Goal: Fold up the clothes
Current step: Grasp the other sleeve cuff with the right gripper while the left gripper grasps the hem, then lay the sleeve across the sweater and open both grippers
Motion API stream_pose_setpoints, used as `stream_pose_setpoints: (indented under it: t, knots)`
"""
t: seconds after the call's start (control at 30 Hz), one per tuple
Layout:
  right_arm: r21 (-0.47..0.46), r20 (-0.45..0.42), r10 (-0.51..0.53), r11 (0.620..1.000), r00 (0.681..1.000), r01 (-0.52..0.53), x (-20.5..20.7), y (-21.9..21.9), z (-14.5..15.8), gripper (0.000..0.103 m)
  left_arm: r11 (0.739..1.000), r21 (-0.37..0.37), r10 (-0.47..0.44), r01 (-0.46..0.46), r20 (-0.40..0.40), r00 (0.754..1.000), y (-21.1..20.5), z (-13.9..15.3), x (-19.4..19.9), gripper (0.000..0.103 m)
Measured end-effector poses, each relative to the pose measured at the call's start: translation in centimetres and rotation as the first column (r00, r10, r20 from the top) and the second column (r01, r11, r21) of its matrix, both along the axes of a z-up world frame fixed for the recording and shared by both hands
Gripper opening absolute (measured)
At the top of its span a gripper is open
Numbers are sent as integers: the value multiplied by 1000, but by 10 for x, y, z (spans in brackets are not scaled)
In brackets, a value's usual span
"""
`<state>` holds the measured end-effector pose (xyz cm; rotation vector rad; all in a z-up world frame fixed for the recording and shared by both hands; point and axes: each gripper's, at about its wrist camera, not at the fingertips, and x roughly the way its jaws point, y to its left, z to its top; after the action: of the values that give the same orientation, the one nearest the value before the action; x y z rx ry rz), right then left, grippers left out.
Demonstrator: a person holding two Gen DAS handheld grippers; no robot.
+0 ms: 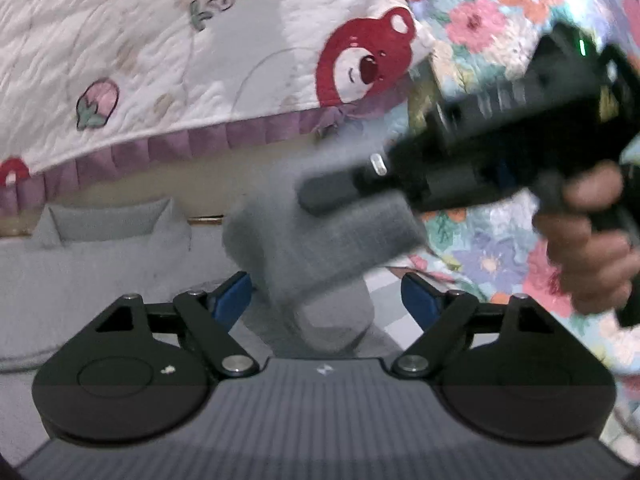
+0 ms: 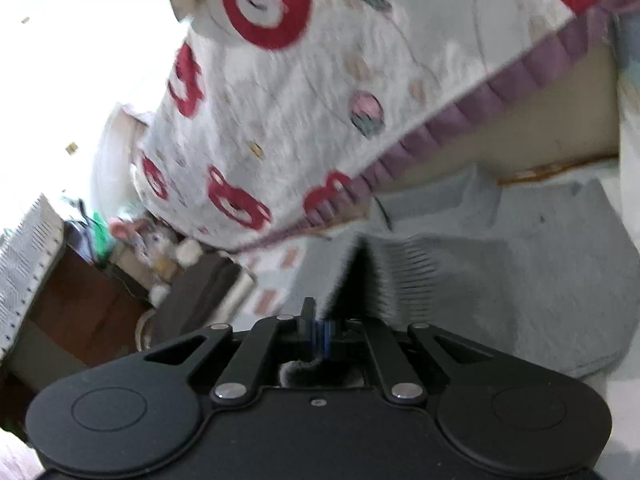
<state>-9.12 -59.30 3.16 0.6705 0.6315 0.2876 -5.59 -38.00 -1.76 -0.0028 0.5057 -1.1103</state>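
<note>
Ahead of the hand-held gripper a white quilt (image 1: 168,52) printed with red bears and edged in a purple frill, a floral bedspread (image 1: 480,28) to its right, glaring bright light at upper left, a plush toy (image 2: 156,244) beside brown furniture (image 2: 76,300) low on the left

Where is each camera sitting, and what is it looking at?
Left wrist camera: on the left gripper, looking along its open blue fingers at the grey garment; the right gripper and the person's hand show.
Right wrist camera: on the right gripper, looking along its shut fingers pinching the grey cloth; no hand shows.
Shared: the grey garment and the bear-print quilt with purple frill.
</note>
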Motion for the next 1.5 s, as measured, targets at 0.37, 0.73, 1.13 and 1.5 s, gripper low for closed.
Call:
stream_pose_setpoints:
  t: [0.37,0.73,1.13,1.5]
  knots:
    - [-57,78,9,998,997,-4,-1,-10,-7,14,992,122,-1,-22,186,983,-30,-4,38,9]
    - [-794,-155,-116,606,981,-54,1,-3,-110,43,949,125,266,-291,184,946,22,5,125,8]
    - [-735,-61,-274,663,960,142,49,-14,-141,59,895,32,432,-446,192,881,74,20,184,8]
    - [-606,44,-373,728,927,322,28,-37,-124,21,818,222,533,-530,54,845,90,-62,224,8]
